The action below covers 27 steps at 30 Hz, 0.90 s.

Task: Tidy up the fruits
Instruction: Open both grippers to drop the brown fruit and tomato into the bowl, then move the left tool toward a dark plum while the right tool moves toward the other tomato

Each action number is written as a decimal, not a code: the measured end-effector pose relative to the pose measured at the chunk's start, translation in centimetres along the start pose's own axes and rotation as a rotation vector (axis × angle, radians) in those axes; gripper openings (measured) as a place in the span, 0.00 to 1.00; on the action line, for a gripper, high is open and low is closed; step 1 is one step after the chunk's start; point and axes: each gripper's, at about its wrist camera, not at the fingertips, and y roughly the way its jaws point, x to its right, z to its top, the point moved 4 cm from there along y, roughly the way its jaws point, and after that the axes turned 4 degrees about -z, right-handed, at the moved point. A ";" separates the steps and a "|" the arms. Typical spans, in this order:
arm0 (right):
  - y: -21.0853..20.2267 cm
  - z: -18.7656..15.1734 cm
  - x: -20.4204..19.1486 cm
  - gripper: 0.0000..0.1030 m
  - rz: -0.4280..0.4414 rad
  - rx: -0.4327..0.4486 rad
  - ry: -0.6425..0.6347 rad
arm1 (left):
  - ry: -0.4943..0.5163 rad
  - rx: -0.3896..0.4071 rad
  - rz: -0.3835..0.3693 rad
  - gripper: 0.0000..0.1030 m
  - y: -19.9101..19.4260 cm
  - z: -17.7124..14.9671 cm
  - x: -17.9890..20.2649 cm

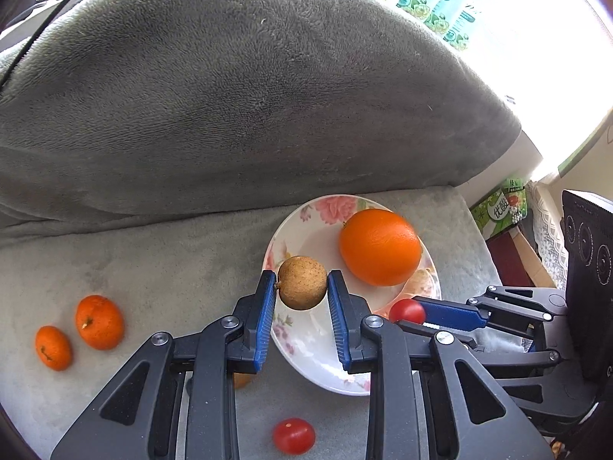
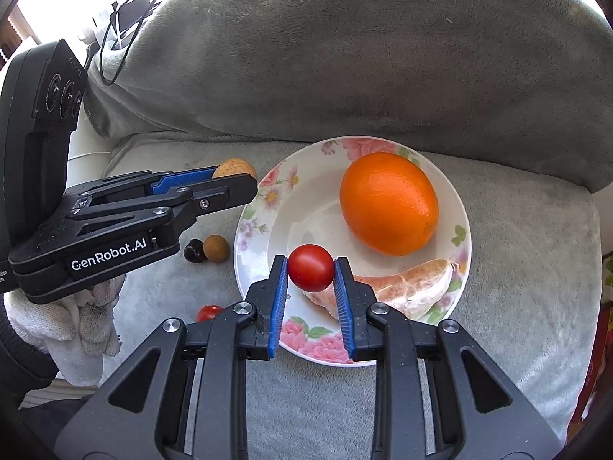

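Now, at the far left, two small tangerines [image 1: 78, 329] are lying on the grey cushion [image 1: 172, 260], well apart from the floral plate [image 2: 268, 207]. The left gripper [image 1: 302, 287] is clamping a brown longan [image 1: 302, 283] over the plate's left rim. A second longan [image 2: 216, 247] and a dark fruit [image 2: 193, 250] are sitting just beside the plate. The right gripper [image 2: 311, 274] is pinching a cherry tomato [image 2: 310, 267] above the plate, where a big orange [image 2: 389, 203] and a peeled segment [image 2: 413, 283] are resting.
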 end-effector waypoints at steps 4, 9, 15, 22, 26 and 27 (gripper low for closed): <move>0.0 0.1 0.3 0.25 0.007 0.004 0.002 | -0.005 -0.014 -0.008 0.25 0.7 0.1 0.3; 0.1 0.1 0.5 0.28 0.000 0.003 0.001 | 0.012 -0.022 -0.004 0.25 1.2 0.2 0.9; -0.3 -0.1 0.7 0.57 -0.032 0.021 -0.013 | 0.007 -0.020 0.002 0.32 1.3 0.4 1.0; -0.7 -0.4 1.0 0.69 -0.042 0.033 -0.001 | 0.018 0.003 0.010 0.63 0.6 0.7 1.4; -1.1 -0.7 0.7 0.69 -0.049 0.033 -0.018 | 0.015 0.008 0.016 0.63 0.3 0.8 1.5; -1.2 -0.8 0.6 0.69 -0.052 0.036 -0.019 | 0.016 0.010 0.015 0.63 0.3 0.8 1.6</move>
